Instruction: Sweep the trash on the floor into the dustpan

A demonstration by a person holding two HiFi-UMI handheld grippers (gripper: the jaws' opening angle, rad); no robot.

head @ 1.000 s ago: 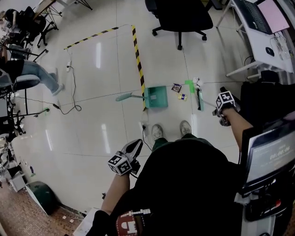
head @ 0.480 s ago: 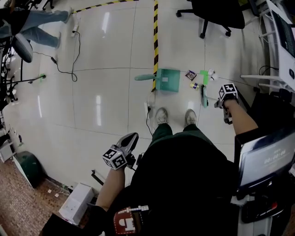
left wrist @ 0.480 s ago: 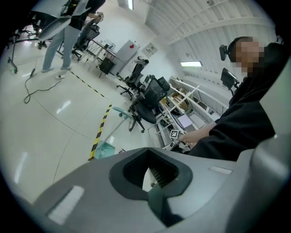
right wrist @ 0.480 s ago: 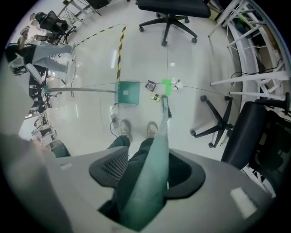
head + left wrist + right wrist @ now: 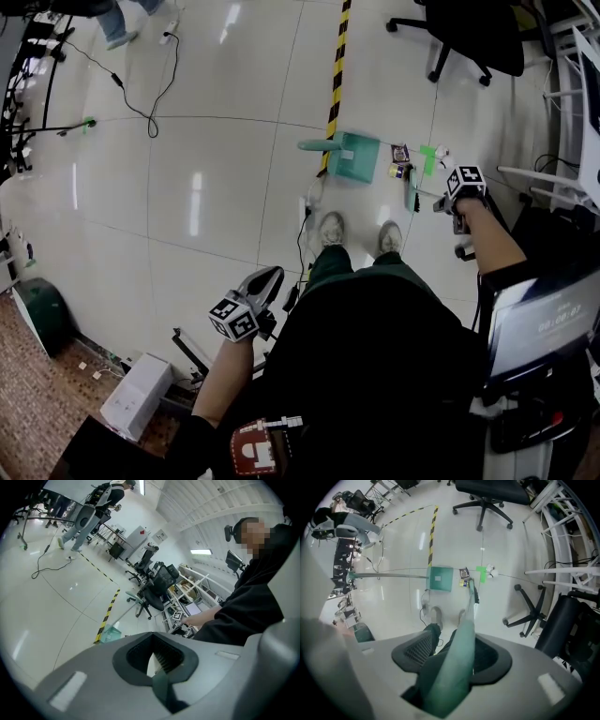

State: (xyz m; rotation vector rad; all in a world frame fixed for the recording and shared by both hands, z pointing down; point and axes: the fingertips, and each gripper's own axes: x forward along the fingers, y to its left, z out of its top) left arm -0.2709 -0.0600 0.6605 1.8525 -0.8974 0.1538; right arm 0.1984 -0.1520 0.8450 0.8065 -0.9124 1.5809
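Two sets of jaws to read. At the right gripper point(image 5: 450, 665), clamped on the green broom handle point(image 5: 469, 616), no gap showing either side. At the left gripper point(image 5: 157, 660), drawn together on nothing, with only a sliver of pale floor point(image 5: 47, 606) glimpsed between the ribbed pads; held low by the hip, well apart from the work.

Following the handle down: ends in a dark broom head point(image 5: 476, 596), set just beside the trash point(image 5: 464, 572). Looks like the start of the sweeping stroke, with nothing visibly inside the dustpan point(image 5: 440, 578) yet. Calls next for a short drag of the head leftward across the floor, pushing the litter toward the pan's open mouth, perhaps with the pan steadied by its long pan handle point(image 5: 389, 575), untouched for now.

As for the litter: a few small scraps, namely a purplish wrapper point(image 5: 400, 153), a bright green piece point(image 5: 427, 155) and a white bit point(image 5: 441, 154), scattered between pan and broom, to the right of the yellow-black tape point(image 5: 336, 70). Light stuff, probably; likely to skid if struck hard.
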